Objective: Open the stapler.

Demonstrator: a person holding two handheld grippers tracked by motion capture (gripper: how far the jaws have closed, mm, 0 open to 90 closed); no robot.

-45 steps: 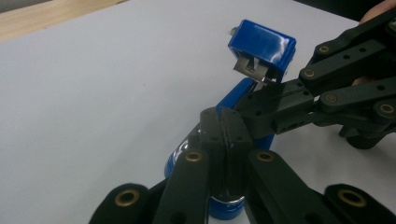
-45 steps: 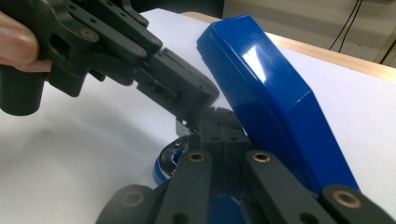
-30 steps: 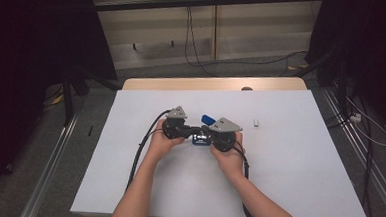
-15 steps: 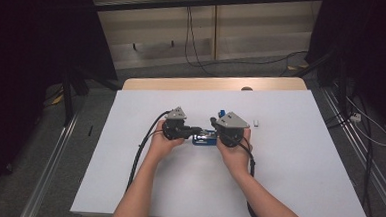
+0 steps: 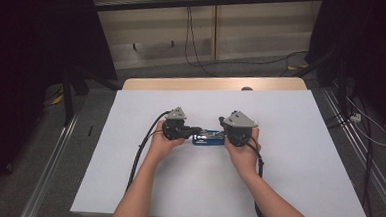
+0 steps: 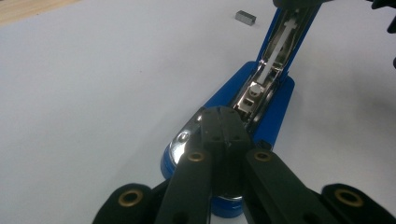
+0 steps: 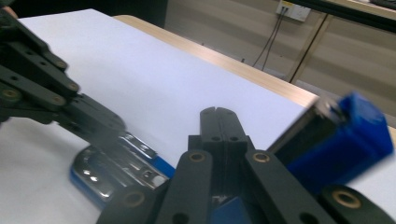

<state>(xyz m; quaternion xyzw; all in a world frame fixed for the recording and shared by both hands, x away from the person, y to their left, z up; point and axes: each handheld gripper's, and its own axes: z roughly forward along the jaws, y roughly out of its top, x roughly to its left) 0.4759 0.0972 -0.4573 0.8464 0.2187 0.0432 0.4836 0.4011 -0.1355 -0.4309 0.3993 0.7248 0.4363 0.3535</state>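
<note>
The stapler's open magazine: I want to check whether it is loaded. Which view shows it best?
The left gripper view: the blue stapler lies open, its metal channel seen close and sharp. The high view shows it small between the hands. The right gripper view shows its blurred base and raised top.

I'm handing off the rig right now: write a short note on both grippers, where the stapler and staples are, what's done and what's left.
Left gripper: jaws shut, tips pressing down on the metal front of the blue stapler base, pinning it to the white table.
Right gripper: jaws shut, at the stapler's other end, by the raised blue top; whether it grips the top is unclear.
Stapler: mid-table between the hands, top swung up, staple channel exposed.
Staple strip: lying loose on the table beyond the stapler.
Done: stapler opened.
Left, probably: pick up the strip, load it into the channel, close the top.
</note>
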